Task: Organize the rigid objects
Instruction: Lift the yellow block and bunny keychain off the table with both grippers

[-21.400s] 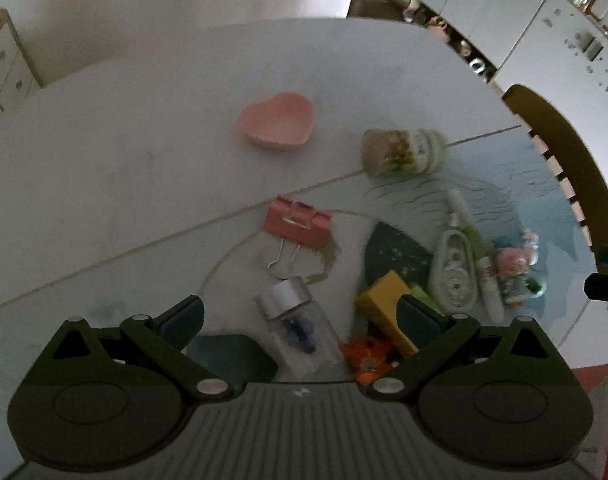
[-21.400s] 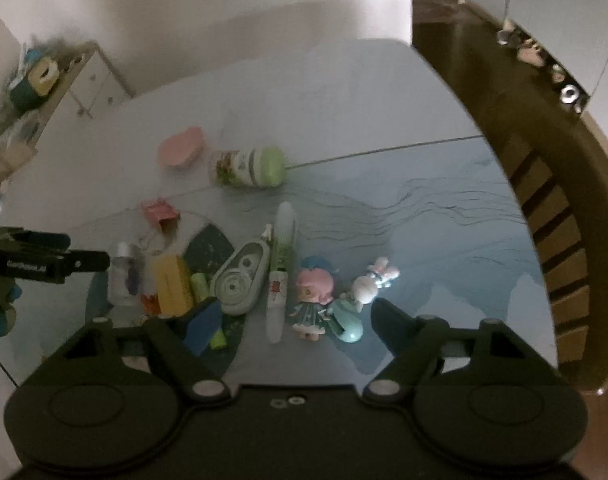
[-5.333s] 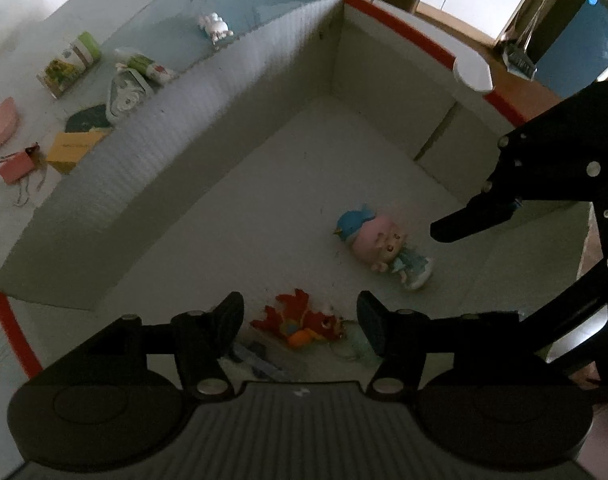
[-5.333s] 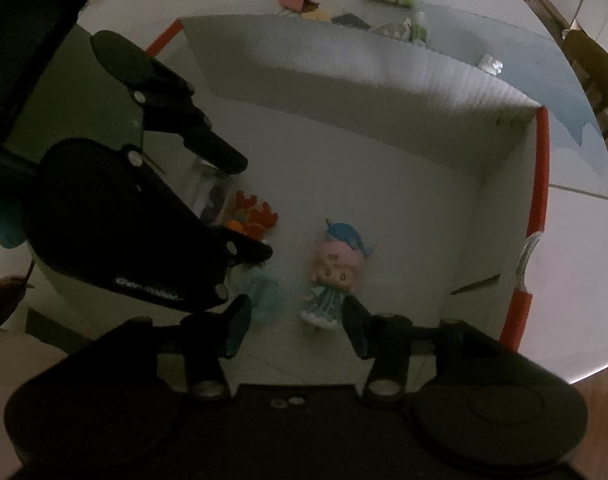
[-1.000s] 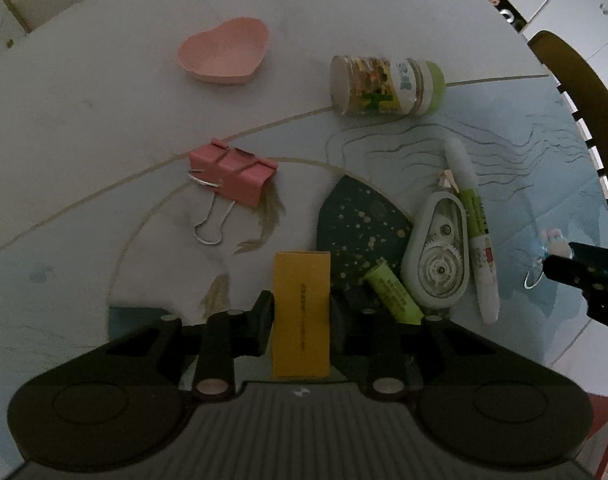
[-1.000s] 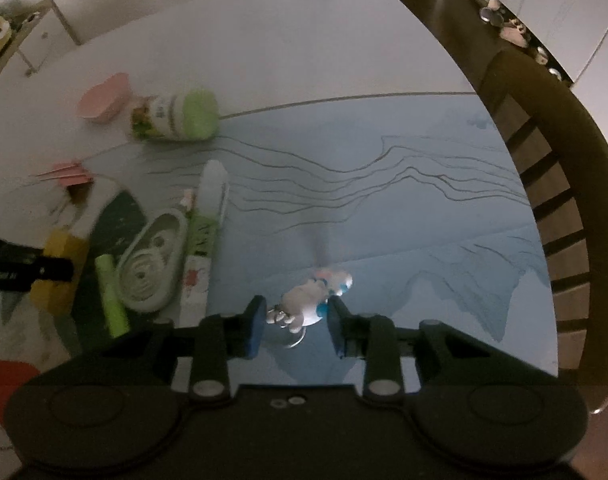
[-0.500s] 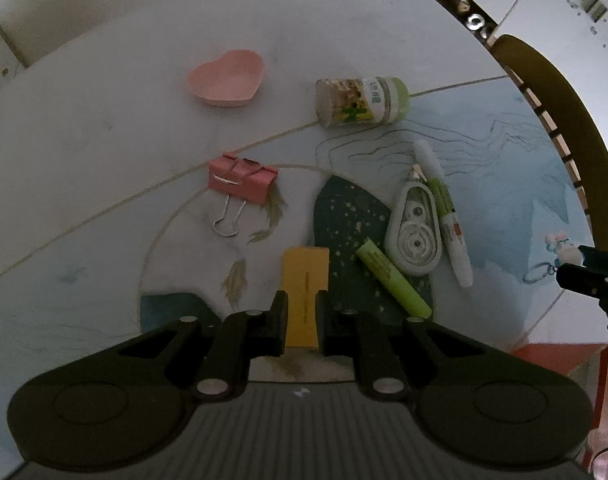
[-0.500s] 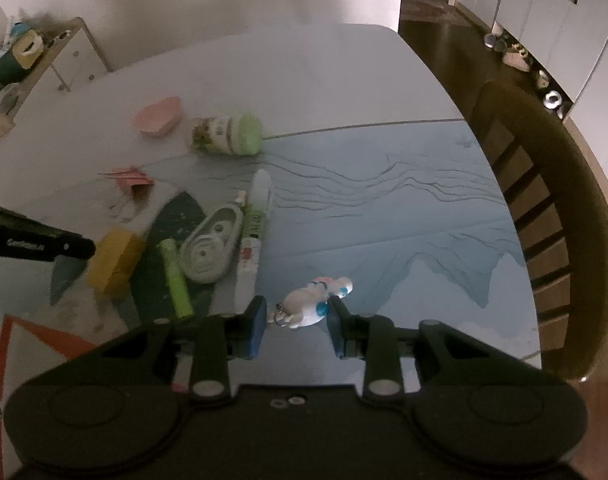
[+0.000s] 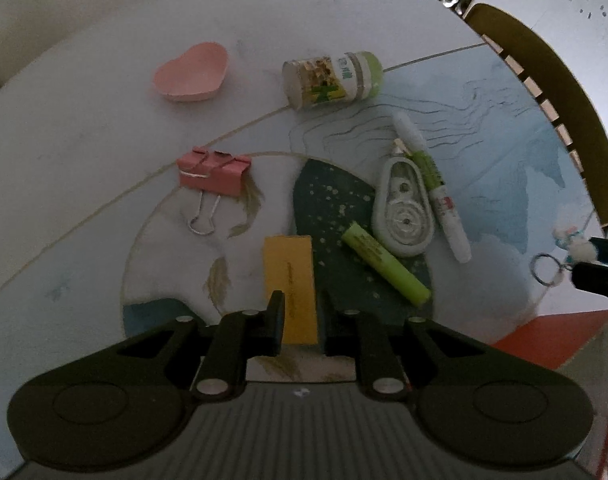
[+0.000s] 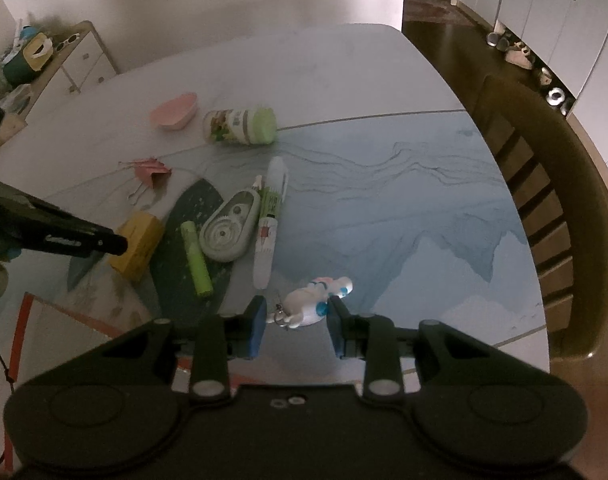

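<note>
My left gripper (image 9: 301, 314) is shut on the near end of a yellow block (image 9: 288, 276), held just above the patterned table mat. The right wrist view shows that same block (image 10: 137, 240) at the left fingertips (image 10: 107, 245). My right gripper (image 10: 297, 316) is shut on a small white bunny keychain (image 10: 314, 302), which hangs clear of the table. The bunny (image 9: 572, 242) with its key ring also shows at the right edge of the left wrist view.
On the table lie a pink heart dish (image 9: 191, 74), a jar (image 9: 332, 80) on its side, a pink binder clip (image 9: 213, 176), a correction tape roller (image 9: 404, 212), a white pen (image 9: 432, 184) and a green highlighter (image 9: 384, 264). An orange-edged box (image 10: 43, 332) stands near; a chair (image 10: 544, 184) is right.
The left jaws closed on the yellow block and rose with it. The right gripper lifted and drew back with the bunny, so the table looks farther off.
</note>
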